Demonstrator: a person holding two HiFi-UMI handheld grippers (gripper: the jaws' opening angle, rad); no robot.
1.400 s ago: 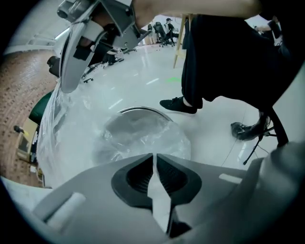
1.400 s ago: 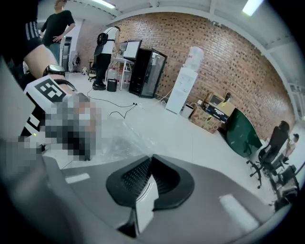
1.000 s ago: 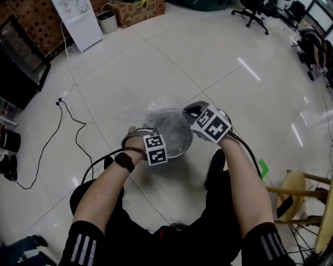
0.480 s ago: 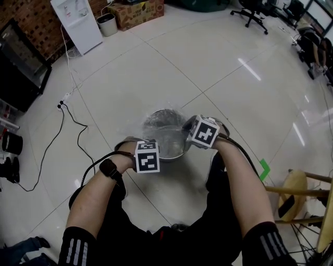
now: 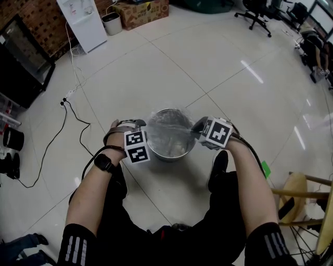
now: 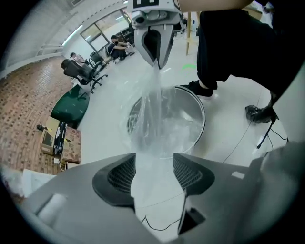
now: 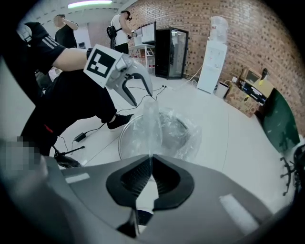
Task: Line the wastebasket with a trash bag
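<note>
A round metal wastebasket (image 5: 179,154) stands on the tiled floor with a clear trash bag (image 5: 169,130) draped in and over it. My right gripper (image 5: 196,128) is at the basket's right rim, shut on a pinch of the bag's edge (image 7: 150,143). A strip of film stretches from it across the basket (image 6: 200,112) towards my left gripper (image 5: 141,126) at the left rim. The left gripper's (image 6: 154,157) jaws are opening; loose film (image 6: 155,128) still lies between them without the pads pressing on it. In the right gripper view the left gripper (image 7: 143,97) hangs just above the film.
The person's shoe (image 5: 218,166) stands beside the basket. A black cable (image 5: 73,117) runs over the floor at left. A wooden stool (image 5: 302,192) is at right. A water dispenser (image 5: 80,21), a small bin (image 5: 112,23) and a cardboard box (image 5: 140,10) stand far back.
The left gripper let go of the bag's edge, its jaws spreading, and lifted towards the basket's left side. The right gripper sank to the right rim, still holding the bag.
</note>
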